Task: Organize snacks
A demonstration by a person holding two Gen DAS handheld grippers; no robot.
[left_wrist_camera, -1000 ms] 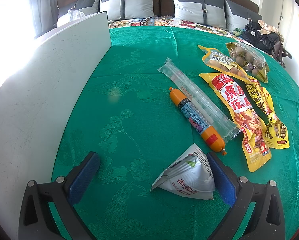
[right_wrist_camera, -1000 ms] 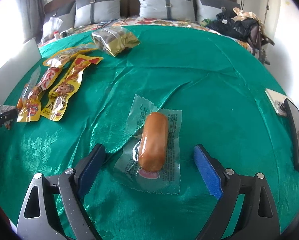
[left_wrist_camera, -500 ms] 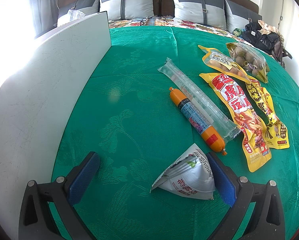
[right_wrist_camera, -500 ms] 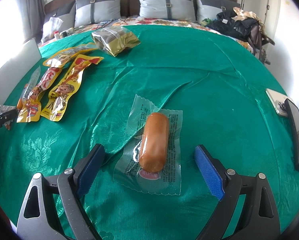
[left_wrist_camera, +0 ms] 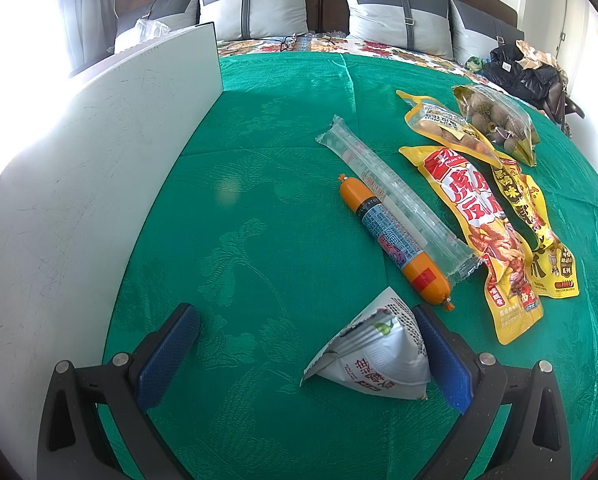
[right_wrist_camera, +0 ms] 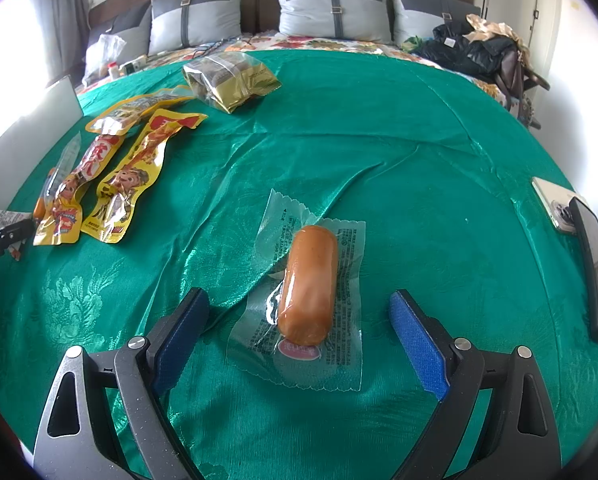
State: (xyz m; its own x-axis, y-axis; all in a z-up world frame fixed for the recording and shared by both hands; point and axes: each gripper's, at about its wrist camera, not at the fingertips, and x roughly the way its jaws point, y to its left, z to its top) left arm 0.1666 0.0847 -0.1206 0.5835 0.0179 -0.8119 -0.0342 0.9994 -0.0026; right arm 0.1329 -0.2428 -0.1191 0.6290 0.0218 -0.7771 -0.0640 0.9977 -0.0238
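Green cloth (right_wrist_camera: pixel 439 160) covers the surface, with wide bare room at centre and right of the right wrist view. White board (left_wrist_camera: pixel 79 200) walls the left edge. Right gripper (right_wrist_camera: pixel 299 328), spread wide and empty, straddles a clear-wrapped sausage (right_wrist_camera: pixel 309 280) whose long axis runs up-frame. Left gripper (left_wrist_camera: pixel 303 344), also released, has a triangular white packet (left_wrist_camera: pixel 373 354) touching its right finger; print unreadable.
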